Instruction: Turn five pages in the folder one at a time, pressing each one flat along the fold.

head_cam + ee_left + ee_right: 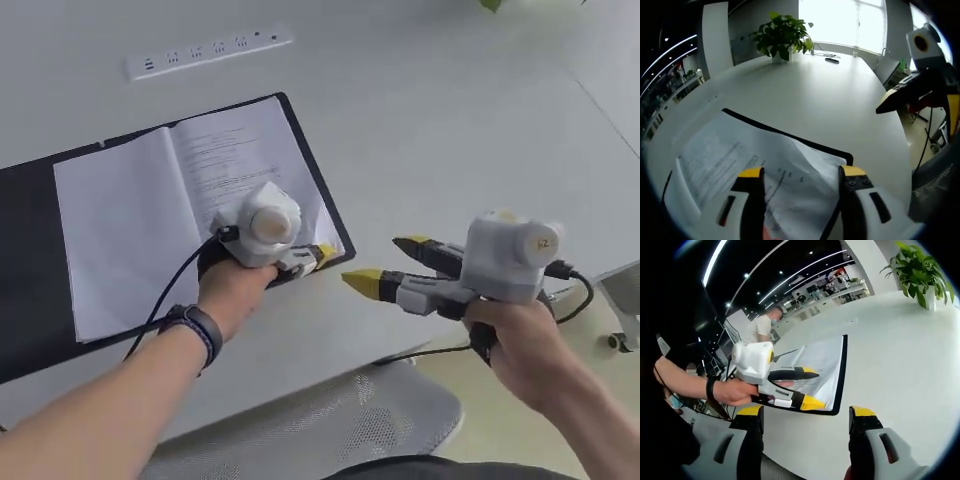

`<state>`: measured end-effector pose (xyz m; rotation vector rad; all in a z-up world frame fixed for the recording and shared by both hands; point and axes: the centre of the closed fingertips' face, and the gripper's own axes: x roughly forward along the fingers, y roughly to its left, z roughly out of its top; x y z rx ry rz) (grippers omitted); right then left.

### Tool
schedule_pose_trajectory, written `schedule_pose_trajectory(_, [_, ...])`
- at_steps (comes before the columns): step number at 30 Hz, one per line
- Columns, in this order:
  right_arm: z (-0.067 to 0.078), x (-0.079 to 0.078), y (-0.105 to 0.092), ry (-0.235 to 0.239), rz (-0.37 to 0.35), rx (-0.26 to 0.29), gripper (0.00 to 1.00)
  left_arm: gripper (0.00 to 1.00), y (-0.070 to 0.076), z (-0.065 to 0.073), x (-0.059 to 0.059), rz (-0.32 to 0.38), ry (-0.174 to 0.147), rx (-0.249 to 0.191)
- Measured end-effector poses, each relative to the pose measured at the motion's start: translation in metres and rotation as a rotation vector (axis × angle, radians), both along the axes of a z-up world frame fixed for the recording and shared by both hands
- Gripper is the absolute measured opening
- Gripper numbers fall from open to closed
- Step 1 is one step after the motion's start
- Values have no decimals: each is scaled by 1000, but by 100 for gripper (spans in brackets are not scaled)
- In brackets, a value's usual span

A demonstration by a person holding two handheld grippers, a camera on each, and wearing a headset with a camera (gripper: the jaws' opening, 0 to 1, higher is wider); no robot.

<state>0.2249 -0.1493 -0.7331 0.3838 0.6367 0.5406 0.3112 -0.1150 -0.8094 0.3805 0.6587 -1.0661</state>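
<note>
A black folder [30,190] lies open on the white table, with white printed pages [130,220] across it. My left gripper [322,255] hovers open over the folder's near right corner [847,159], its yellow-tipped jaws spread above the right page [740,160]. Nothing is held between them. My right gripper [385,262] is off the folder to the right, past the table's front edge, open and empty, pointing left toward the folder [840,385]. From the right gripper view I see the left gripper [807,387] over the page corner.
A white power strip [205,50] lies at the back of the table. A potted plant [782,35] stands at the far end. A grey mesh chair [330,420] sits below the table's front edge. A person [760,327] stands in the background.
</note>
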Motion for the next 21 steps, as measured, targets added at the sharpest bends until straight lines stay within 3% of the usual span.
schedule_pose_trajectory(14, [-5, 42, 20, -17, 98, 37, 64, 57, 2, 2, 0, -12, 11, -12])
schedule_pose_trajectory(21, [-4, 55, 32, -10, 127, 62, 61, 52, 4, 2, 4, 0, 8, -16])
